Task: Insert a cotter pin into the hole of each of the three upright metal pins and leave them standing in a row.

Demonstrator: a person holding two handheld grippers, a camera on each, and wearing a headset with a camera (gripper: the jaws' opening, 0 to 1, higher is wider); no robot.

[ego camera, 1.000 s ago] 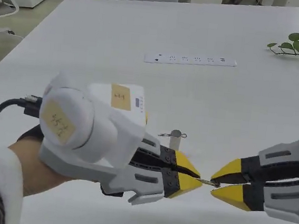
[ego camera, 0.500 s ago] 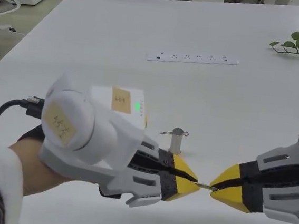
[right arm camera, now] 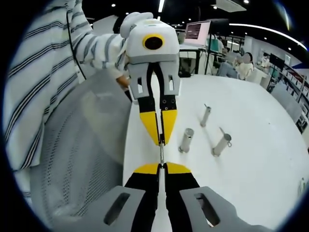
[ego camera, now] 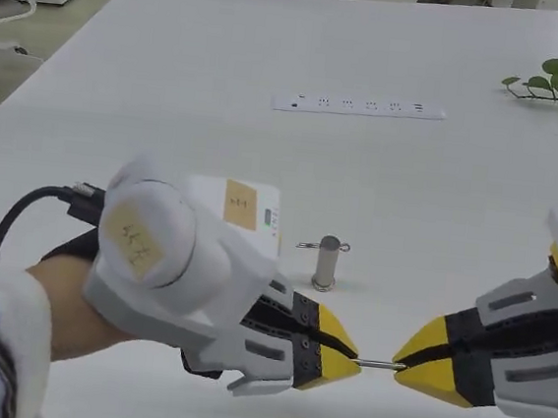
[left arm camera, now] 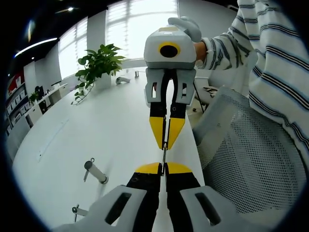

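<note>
While clamping cotter pin point(ego camera: 378, 363) at lower centre, left gripper point(ego camera: 349, 354): is holding one end.
Right gripper point(ego camera: 404, 364): is pinching the other end.
Axis: is lying left-right between tips.
Metal pin point(ego camera: 327, 263): is standing above, nearer left gripper.

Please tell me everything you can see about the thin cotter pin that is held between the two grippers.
The cotter pin is a thin, straight, grey sliver that looks like metal. It bridges the small gap between the yellow tips of the left gripper and the right gripper, both closed on its ends. It lies about level, above the white table, nearer the person than an upright metal pin. It touches nothing but the jaws. Its loop end is too small to make out.
</note>
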